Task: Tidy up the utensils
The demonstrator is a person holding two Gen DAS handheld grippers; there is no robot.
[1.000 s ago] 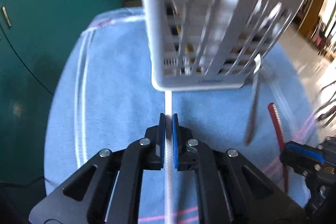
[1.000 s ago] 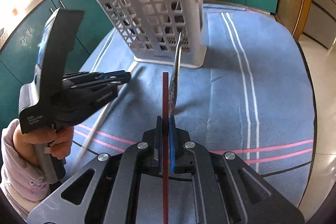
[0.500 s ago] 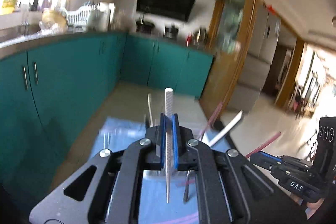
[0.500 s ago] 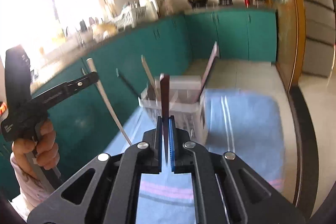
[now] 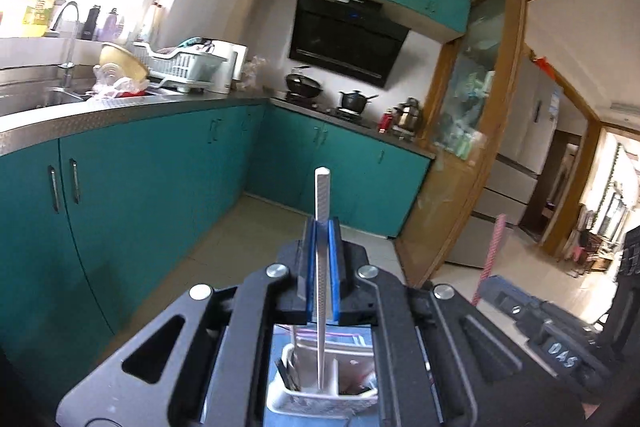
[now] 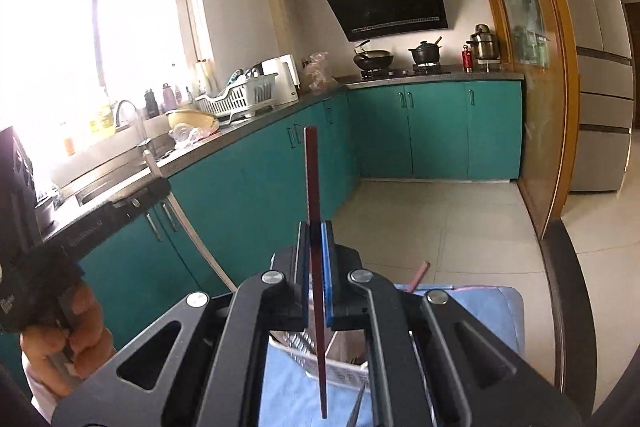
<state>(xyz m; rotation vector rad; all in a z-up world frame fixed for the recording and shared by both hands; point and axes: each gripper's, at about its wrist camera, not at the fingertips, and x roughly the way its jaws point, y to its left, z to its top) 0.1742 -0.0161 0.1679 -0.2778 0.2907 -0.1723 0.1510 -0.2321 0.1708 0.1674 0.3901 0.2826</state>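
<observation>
My left gripper (image 5: 322, 227) is shut on a white chopstick (image 5: 321, 195) and holds it upright, its lower tip hanging just over the white utensil caddy (image 5: 320, 393), which has several utensils in it. My right gripper (image 6: 314, 229) is shut on a dark red chopstick (image 6: 312, 179), also upright, its tip hanging by the caddy (image 6: 340, 371). In the right wrist view the left gripper (image 6: 148, 187) and its white chopstick (image 6: 192, 231) show at the left. In the left wrist view the right gripper (image 5: 508, 297) shows at the right with the red chopstick (image 5: 490, 255).
The caddy stands on a blue striped cloth (image 6: 488, 303) over the table. Teal kitchen cabinets (image 5: 140, 187), a sink counter (image 6: 120, 163) and a stove lie beyond. A pink utensil handle (image 6: 418, 273) sticks up from the caddy. Tiled floor (image 6: 440, 219) lies past the table.
Both grippers rose from the cloth and tilted up, lifting their chopsticks to vertical above the caddy. The caddy went from ahead of the grippers to below them.
</observation>
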